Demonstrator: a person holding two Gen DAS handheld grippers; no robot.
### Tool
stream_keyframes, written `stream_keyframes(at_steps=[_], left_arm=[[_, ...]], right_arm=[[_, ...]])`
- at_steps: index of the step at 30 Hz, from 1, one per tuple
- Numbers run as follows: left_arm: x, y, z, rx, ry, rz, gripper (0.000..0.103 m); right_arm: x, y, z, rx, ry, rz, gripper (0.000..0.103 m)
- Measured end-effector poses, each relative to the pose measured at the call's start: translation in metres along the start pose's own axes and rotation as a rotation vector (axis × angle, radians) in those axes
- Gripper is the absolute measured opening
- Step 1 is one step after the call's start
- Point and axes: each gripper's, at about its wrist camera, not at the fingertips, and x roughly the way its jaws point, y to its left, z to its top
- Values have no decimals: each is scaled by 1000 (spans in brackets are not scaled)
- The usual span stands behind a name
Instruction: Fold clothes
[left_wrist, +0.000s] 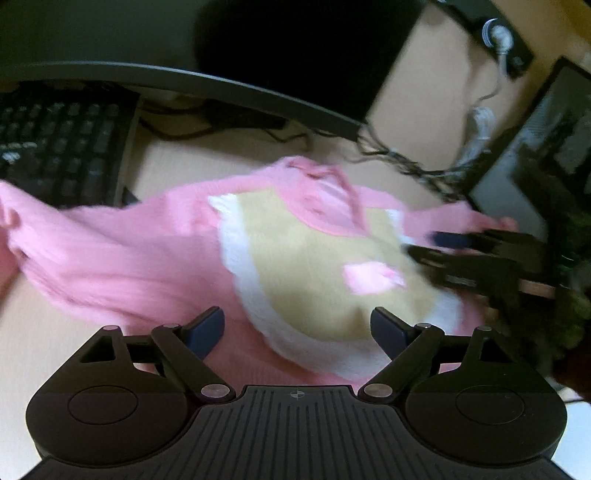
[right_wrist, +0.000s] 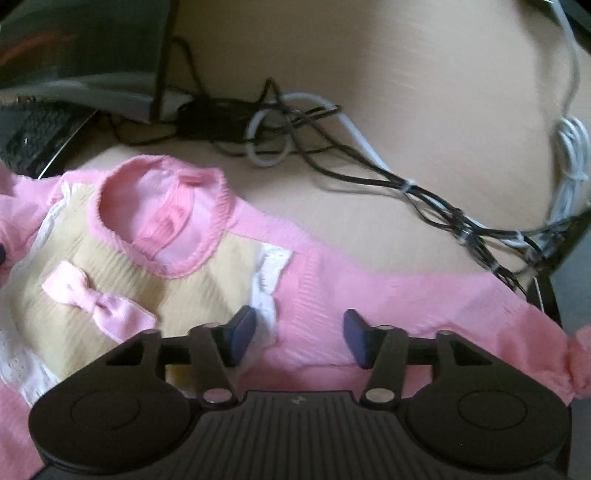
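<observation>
A: Where's the sweater (left_wrist: 155, 251) rn?

B: We see it spread face up on the tabletop (right_wrist: 406, 110), pink w/ a tan front panel (left_wrist: 306, 266) edged in white, small pink bow (right_wrist: 98, 301) on the panel. Neck opening (right_wrist: 162, 218) points toward the far side, where the cables (right_wrist: 369, 162) lie.

A: Left hand-held gripper (left_wrist: 297, 330)?

B: Jaws spread wide, nothing between them. We see it hovering over the lower part of the panel; can't tell if the pads touch the cloth.

A: And the right hand-held gripper (right_wrist: 297, 338)?

B: Also open, gap a bit narrower than the left, nothing clamped. Its left pad (right_wrist: 242, 336) sits over the white trim at the panel's edge, the other pad over the pink shoulder area. In the left wrist view we see it coming in from the right side over the sweater's edge, blurred.

A: What else is on the tabletop?

B: Black keyboard (left_wrist: 62, 147) at the far left, one sleeve (left_wrist: 22, 236) draped just beside it. A monitor (left_wrist: 295, 55) stands behind the sweater. The other sleeve (right_wrist: 480, 314) stretches right, w/ its cuff bunched at the frame edge.
</observation>
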Motion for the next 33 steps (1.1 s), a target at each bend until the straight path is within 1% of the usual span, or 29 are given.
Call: stream_keyframes(at_steps=[1,2,4,6,8,9,11,12,14,16,17,18,20,21,23,25,26,29,31,33], left_arm=[[2,5,3,-4,-2,26,89],[3,11,6,-11,-5,63,89],[3,23,14,-20,-18,129,85],[1,36,22,-25,-33,189,85],[-2,50,31,-38,-47,239,84],[-5,55,35,-46,-53,256,84],[-14,61,41,-61,-61,265,84],[-22,60,41,-60,-66,251,86],[-37,51,37,-21,-69,200,91],[-50,35,27,60,-56,147,92],[-57,26,20,106,-49,119,94],[-63,16,12,152,-44,79,94],[-70,-2,-5,224,-20,-30,94],[-73,-10,-15,256,-6,-85,94],[-73,-25,-32,312,27,-175,94],[-71,-38,-48,360,61,-245,94],[-71,-42,-54,369,74,-259,94],[-79,-50,-69,372,99,-298,95],[-92,-51,-75,375,87,-312,95],[-103,-50,-79,377,72,-301,97]], right_arm=[[-3,-14,-5,64,12,1,61],[-9,-27,-12,124,18,-1,65],[-17,-40,-30,192,17,-29,67],[-27,-47,-41,234,24,-63,68],[-28,-51,-46,270,37,-74,67],[-37,-49,-45,273,24,-75,66],[-60,-42,-44,271,-14,-74,66],[-73,-35,-46,241,-25,-84,66],[-100,-20,-52,167,-44,-109,66],[-128,-5,-59,92,-63,-135,66],[-142,4,-68,59,-50,-160,66],[-157,12,-79,27,-31,-189,66],[-178,28,-100,-10,25,-250,64],[-187,37,-111,-27,54,-281,55],[-201,57,-134,-67,132,-319,46],[-207,80,-153,-131,184,-336,46],[-210,92,-161,-167,203,-335,46],[-217,115,-168,-239,210,-291,46],[-212,125,-169,-298,202,-272,46],[-204,132,-172,-360,191,-260,46]])
